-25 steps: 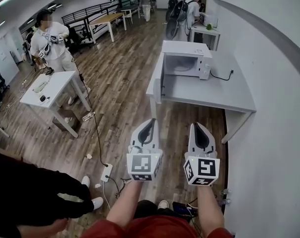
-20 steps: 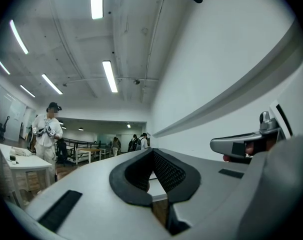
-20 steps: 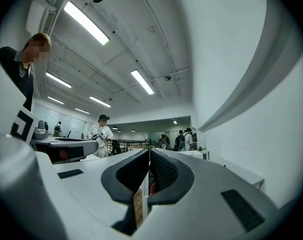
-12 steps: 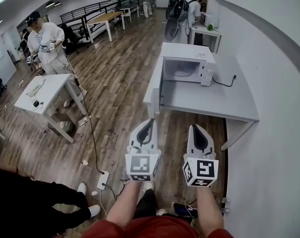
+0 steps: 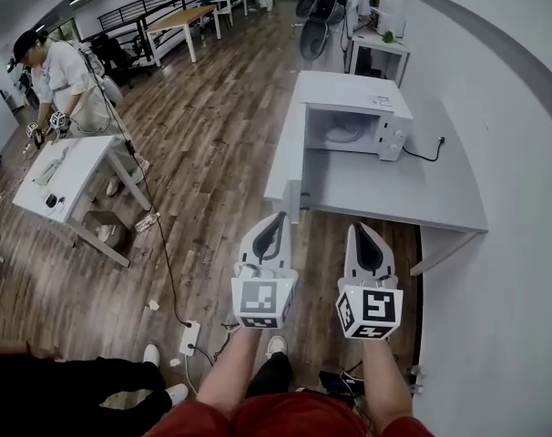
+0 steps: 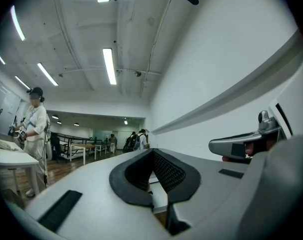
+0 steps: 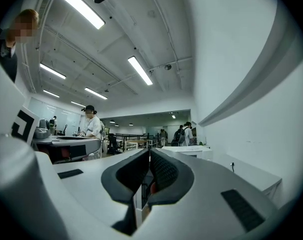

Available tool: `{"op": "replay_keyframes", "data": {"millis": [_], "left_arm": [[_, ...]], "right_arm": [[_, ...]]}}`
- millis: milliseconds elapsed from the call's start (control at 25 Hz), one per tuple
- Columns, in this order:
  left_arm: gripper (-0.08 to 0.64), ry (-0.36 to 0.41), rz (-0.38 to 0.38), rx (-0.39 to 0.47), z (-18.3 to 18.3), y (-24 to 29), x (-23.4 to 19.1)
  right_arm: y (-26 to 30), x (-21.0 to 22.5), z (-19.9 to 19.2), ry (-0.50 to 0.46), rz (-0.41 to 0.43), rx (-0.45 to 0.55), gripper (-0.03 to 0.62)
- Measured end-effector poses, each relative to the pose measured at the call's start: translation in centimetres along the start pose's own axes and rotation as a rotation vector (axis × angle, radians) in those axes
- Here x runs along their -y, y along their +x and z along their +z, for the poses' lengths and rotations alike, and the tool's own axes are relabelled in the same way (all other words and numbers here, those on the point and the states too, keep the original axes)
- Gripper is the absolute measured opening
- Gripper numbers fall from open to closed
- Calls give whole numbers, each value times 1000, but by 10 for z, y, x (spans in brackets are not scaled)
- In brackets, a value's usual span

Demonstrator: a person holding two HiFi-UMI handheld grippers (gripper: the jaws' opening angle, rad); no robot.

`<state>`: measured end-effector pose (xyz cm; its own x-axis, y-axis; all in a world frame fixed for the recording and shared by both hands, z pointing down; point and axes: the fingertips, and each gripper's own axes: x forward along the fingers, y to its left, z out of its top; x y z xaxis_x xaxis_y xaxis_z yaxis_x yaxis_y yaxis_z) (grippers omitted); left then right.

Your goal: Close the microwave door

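Observation:
A white microwave [image 5: 353,115] stands on a grey table [image 5: 413,189] against the right wall. Its door [image 5: 293,176] hangs wide open toward me, swung out at the table's left edge, and the cavity [image 5: 342,131] is exposed. Both grippers are held side by side in front of me, over the wood floor and short of the table. My left gripper [image 5: 274,221] is shut and empty; its closed tips [image 6: 152,152] fill the left gripper view. Beside it my right gripper [image 5: 361,230] is shut with nothing in it. The right gripper view shows its closed jaws [image 7: 149,151] and the microwave [image 7: 189,151] beyond.
A person with grippers stands at a white table [image 5: 62,167] on the left. A power strip [image 5: 189,337] and cable lie on the floor by my feet. Someone in black is at the lower left. More tables and people are at the room's far end.
I have come closer to the microwave table, which now sits lower and larger in the head view. Both grippers keep their place and stay shut.

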<state>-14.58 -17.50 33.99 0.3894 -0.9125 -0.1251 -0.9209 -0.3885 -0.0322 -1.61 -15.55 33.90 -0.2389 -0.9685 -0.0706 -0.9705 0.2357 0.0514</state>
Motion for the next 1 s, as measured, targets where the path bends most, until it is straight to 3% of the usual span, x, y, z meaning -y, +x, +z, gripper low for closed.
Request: {"op": "replay_keyframes", "data": {"millis": [440, 680, 800, 1000], "left_arm": [[28, 10, -91, -52, -57, 68, -49], [32, 48, -212, -130, -101, 93, -57], [102, 51, -278, -150, -117, 105, -60], [152, 63, -401, -173, -144, 124, -62]], "right_arm": [[88, -14, -43, 14, -14, -89, 28], [116, -16, -75, 29, -30, -154, 29], [128, -15, -89, 32, -43, -181, 28], [143, -13, -111, 30, -58, -226, 28]]}}
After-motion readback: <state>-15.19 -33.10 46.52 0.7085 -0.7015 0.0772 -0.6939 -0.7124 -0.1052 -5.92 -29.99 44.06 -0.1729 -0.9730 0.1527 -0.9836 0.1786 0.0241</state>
